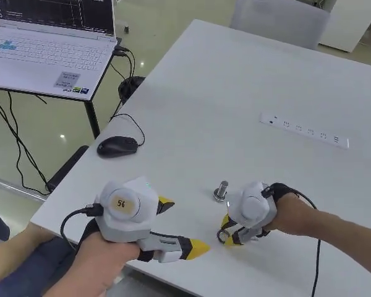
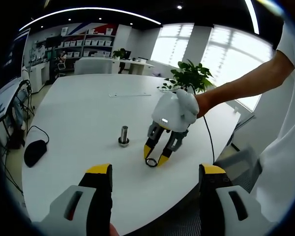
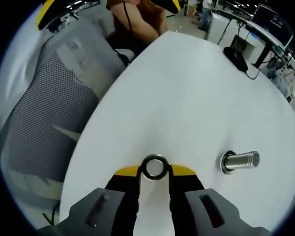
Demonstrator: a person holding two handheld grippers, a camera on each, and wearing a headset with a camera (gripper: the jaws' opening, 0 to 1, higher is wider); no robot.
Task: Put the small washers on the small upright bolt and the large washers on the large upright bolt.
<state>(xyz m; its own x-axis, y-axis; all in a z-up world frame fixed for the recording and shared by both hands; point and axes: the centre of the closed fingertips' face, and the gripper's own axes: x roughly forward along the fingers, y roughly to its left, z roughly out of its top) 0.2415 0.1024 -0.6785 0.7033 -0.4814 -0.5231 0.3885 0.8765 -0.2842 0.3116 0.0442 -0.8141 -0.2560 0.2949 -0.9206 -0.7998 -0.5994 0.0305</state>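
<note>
Showing an apparently early stage: the right gripper [image 2: 155, 155] pinches a washer [image 3: 154, 158] just beside the upright bolt [image 3: 241, 160], not yet over it, while the left gripper [image 2: 155, 172] hangs wide open, empty.

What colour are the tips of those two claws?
Yellow, on both the left claw and right claw; clearest in the left gripper view.

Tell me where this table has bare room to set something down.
Bare: the wide stretch between mouse and power strip, and beyond the strip. Crowded: the near edge, around the bolt, the right tool gripping a washer, the left tool.
</note>
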